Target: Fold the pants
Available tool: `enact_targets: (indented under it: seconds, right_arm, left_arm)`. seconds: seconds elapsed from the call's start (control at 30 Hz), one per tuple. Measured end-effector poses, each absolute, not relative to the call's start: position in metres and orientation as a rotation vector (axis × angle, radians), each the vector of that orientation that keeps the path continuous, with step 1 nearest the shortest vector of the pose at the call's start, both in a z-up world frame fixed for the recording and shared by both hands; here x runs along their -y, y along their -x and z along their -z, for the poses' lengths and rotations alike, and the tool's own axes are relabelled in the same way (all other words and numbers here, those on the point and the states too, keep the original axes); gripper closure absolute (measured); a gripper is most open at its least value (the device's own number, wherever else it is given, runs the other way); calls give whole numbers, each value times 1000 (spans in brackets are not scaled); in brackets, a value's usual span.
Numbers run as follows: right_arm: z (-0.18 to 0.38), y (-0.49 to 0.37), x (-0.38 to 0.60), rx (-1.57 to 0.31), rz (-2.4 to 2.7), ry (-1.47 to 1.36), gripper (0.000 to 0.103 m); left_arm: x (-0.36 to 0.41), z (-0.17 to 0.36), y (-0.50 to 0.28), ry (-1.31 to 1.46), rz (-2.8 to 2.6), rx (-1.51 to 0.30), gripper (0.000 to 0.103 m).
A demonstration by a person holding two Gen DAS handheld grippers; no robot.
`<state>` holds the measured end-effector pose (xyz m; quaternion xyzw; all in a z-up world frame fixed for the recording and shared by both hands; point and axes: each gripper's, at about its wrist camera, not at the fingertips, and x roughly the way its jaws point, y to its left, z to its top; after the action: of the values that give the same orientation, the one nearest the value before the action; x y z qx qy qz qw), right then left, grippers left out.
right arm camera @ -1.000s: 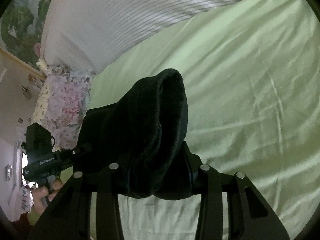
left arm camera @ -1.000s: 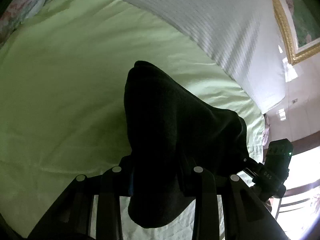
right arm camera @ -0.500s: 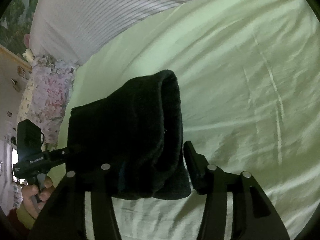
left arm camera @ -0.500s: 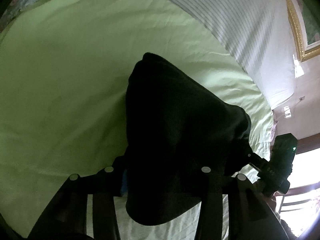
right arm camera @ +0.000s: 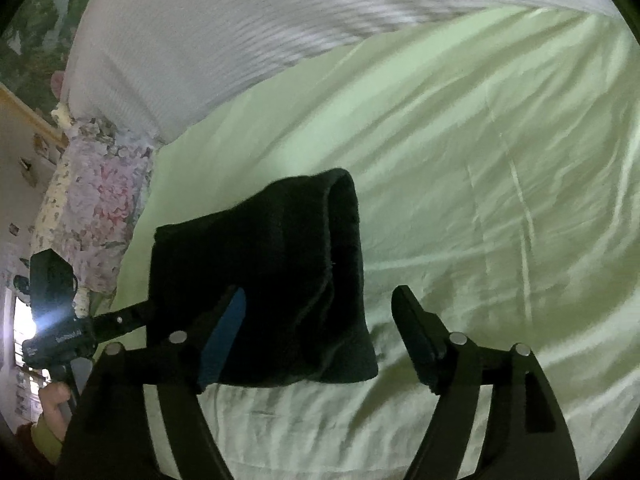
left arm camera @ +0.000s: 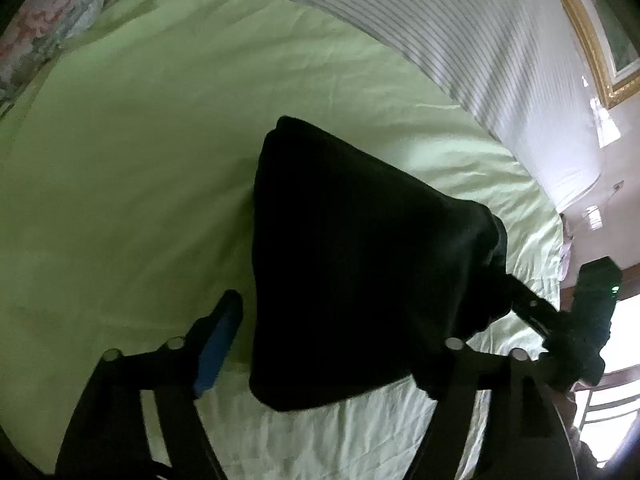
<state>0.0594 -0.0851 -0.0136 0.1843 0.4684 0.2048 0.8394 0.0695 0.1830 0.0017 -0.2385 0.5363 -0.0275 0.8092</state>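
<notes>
black folded pants [left arm camera: 360, 264] on green sheet [left arm camera: 132, 152], both grippers just opened

Bed covered by a pale green sheet [left arm camera: 140, 152], lightly creased, more wrinkled along its near edge. Folded black pants [left arm camera: 360, 264] lie directly on the sheet near that edge. A white ribbed cover [right arm camera: 224, 48] lies across the far side, with a floral pillow [right arm camera: 100, 200] beside it

The pants [right arm camera: 280, 280] are matt, fuzzy black cloth lying on a smooth, faintly sheeny green sheet [right arm camera: 460, 160].
</notes>
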Motion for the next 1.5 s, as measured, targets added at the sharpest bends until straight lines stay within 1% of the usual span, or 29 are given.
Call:
enact_targets:
  seconds: [0.13,0.2,0.4,0.7,0.8,1.0,1.27,1.5]
  right_arm:
    - [5,-53,82,-970,-435,-357,19]
    - [2,-49,78,-965,-439,-332,18]
    - [-6,-31,67,-934,-461,-244,16]
    - [-14,1,58,-832,-447,-107,11]
    - [-17,12,55,-790,-452,-60,9]
    - [-15,20,51,-773,-456,-28,9]
    - [-9,31,48,-749,-461,-11,9]
    - [-3,38,40,-731,-443,15,9]
  left_arm:
    - [-177,-6,-60,479,53,-1139,23]
    - [-175,-6,-57,478,50,-1135,23]
    - [-173,-12,-41,481,27,-1072,22]
    - [-161,-21,-15,351,-53,-995,22]
    - [-161,-21,-10,325,-66,-997,22]
    - [-151,-24,0,279,-78,-995,22]
    - [-136,-23,15,217,-95,-983,19]
    - [-129,-24,23,158,-133,-929,19]
